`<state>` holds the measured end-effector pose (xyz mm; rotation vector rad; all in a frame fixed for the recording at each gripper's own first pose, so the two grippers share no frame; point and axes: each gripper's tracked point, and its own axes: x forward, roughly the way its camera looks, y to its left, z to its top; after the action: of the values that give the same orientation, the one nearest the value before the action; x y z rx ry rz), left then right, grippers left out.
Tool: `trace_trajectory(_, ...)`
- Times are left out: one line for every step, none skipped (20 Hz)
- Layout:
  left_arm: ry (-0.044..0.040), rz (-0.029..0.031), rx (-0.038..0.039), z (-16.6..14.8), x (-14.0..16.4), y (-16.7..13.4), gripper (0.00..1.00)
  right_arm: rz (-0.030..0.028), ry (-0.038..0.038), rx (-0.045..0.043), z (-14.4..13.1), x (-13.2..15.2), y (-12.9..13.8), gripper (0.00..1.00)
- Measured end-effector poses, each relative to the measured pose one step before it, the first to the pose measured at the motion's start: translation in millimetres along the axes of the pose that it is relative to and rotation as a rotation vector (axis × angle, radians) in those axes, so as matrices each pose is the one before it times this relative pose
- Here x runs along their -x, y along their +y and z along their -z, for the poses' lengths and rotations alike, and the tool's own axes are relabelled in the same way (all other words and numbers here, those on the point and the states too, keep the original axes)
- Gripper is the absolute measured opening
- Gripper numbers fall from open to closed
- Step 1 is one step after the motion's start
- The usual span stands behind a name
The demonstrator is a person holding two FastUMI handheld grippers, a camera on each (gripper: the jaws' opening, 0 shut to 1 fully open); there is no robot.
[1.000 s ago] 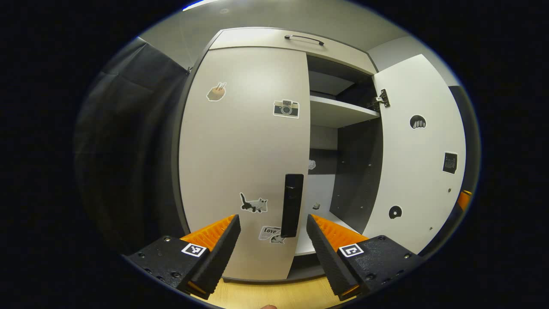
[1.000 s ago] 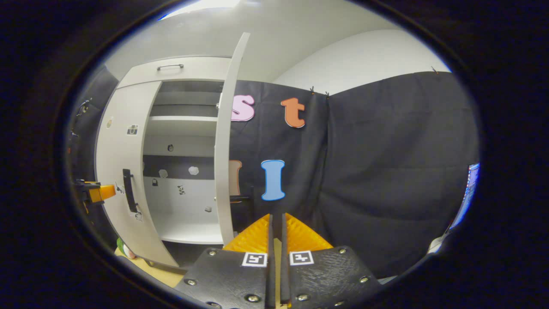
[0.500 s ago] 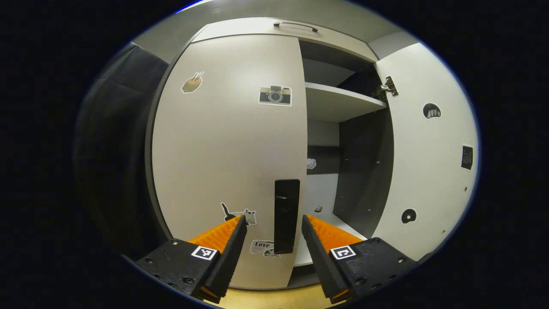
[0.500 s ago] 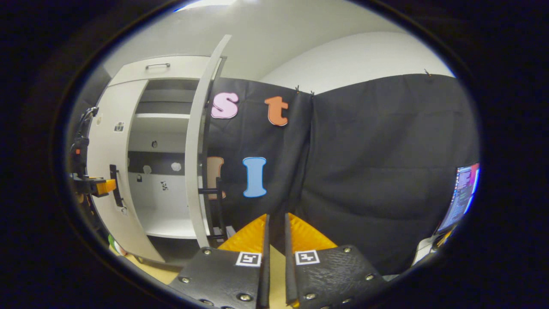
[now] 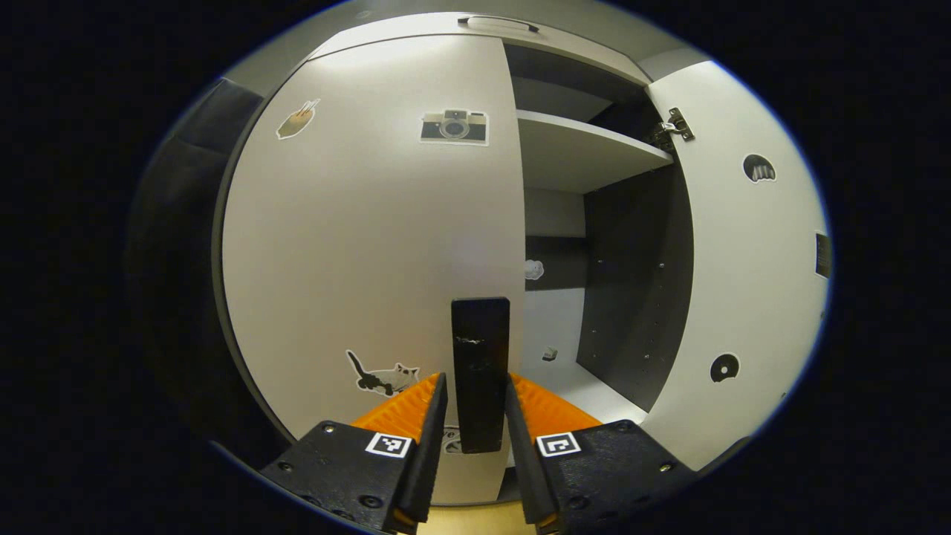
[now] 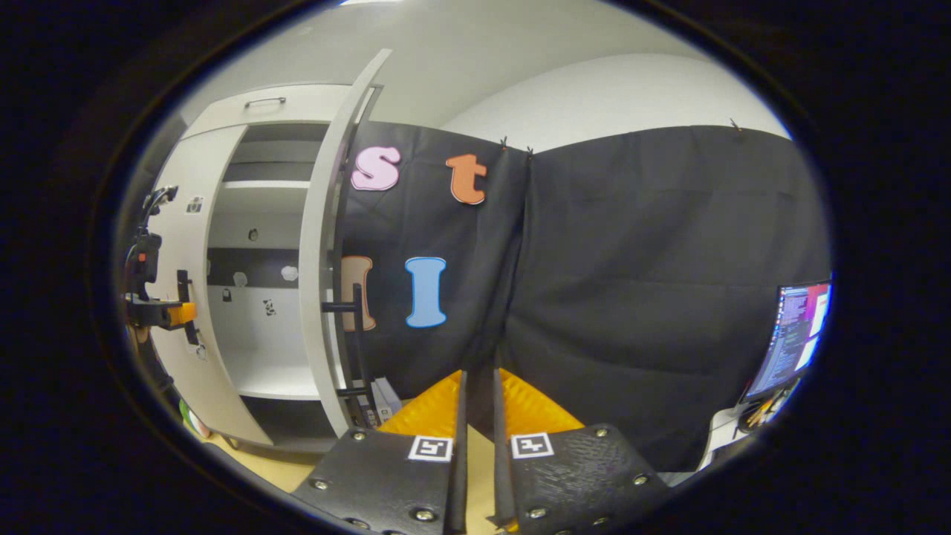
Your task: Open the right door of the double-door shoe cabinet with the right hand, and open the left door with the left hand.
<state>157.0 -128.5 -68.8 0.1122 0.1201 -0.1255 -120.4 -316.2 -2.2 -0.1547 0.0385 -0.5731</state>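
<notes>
Two cabinet doors, one swung open, one closed — left hand-held gripper (image 5: pixel 471 386) at the handle.
Left hand-held gripper's fingers flank the black upright bar handle (image 5: pixel 481 371) on the pale grey left door (image 5: pixel 371 223) of the shoe cabinet, a narrow gap either side — not clamped. Pale grey right door (image 5: pixel 743 260) stands wide open, white shelf (image 5: pixel 579 152) exposed. Right hand-held gripper (image 6: pixel 475 386) well apart from the cabinet, facing black cloth, fingers nearly together, holding nothing.
</notes>
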Motion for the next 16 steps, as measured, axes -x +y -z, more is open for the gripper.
trace_trajectory(-0.00356,-0.00863,-0.00350,-0.51,0.22,0.30,0.40,0.00202,0.00251,0.00349,0.88,0.29,-0.85,0.15)
trace_trajectory(-0.00365,-0.00305,-0.00607,0.27,-0.71,-0.23,0.37,0.00330,0.00409,0.00346,1.17,0.44,-0.34,0.15)
trace_trajectory(-0.00308,0.00139,-0.00470,0.17,-0.77,0.20,0.37,0.00075,0.00611,0.00164,1.49,-0.01,-0.54,0.15)
trace_trajectory(-0.00318,0.00464,-0.00213,-0.09,-2.01,-0.20,0.37,-0.00126,0.00699,-0.00106,2.00,0.20,0.94,0.15)
trace_trajectory(-0.00366,0.00303,0.00440,-0.08,-0.80,0.44,0.37,-0.00337,0.00480,-0.00244,1.33,-0.24,2.35,0.15)
trace_trajectory(-0.00167,0.00045,0.00592,0.35,-0.39,-0.05,0.36,-0.00396,0.00274,-0.00278,0.72,0.21,2.26,0.15)
trace_trajectory(-0.00299,-0.00085,0.00388,0.06,0.33,-0.01,0.35,-0.00528,0.00340,-0.00158,1.04,-0.20,2.64,0.15)
trace_trajectory(-0.00520,-0.00040,-0.00311,-0.05,-1.34,-0.59,0.35,-0.00631,0.00507,-0.00003,1.87,0.87,2.29,0.15)
trace_trajectory(-0.00703,0.00126,-0.00743,-0.92,0.21,0.43,0.34,-0.00624,0.00325,0.00166,1.02,1.01,2.97,0.15)
trace_trajectory(0.00060,0.00356,-0.00556,0.54,0.04,-0.08,0.33,-0.00553,0.00337,0.00270,1.16,0.64,2.07,0.15)
trace_trajectory(0.00349,0.00000,0.00090,-0.27,0.68,0.35,0.30,-0.00354,0.00387,0.00288,1.17,1.32,1.70,0.15)
trace_trajectory(0.01118,0.00379,0.00248,1.29,-0.63,-0.41,0.29,-0.00176,0.00229,0.00120,0.63,1.46,0.88,0.15)
trace_trajectory(0.00736,0.00270,0.00581,0.71,1.19,0.25,0.24,-0.00057,0.00148,-0.00161,0.17,1.15,0.44,0.15)
trace_trajectory(-0.00107,0.00048,0.00675,-0.33,0.68,0.28,0.23,-0.00064,-0.00052,-0.00434,-0.21,2.28,0.31,0.15)
trace_trajectory(-0.00008,0.00143,-0.00027,0.23,1.57,-0.02,0.22,-0.00053,-0.00098,-0.00424,0.16,1.60,0.69,0.15)
trace_trajectory(-0.00293,0.00457,-0.00257,0.13,0.93,-0.67,0.22,0.00071,0.00104,-0.00311,-0.19,1.02,0.02,0.15)
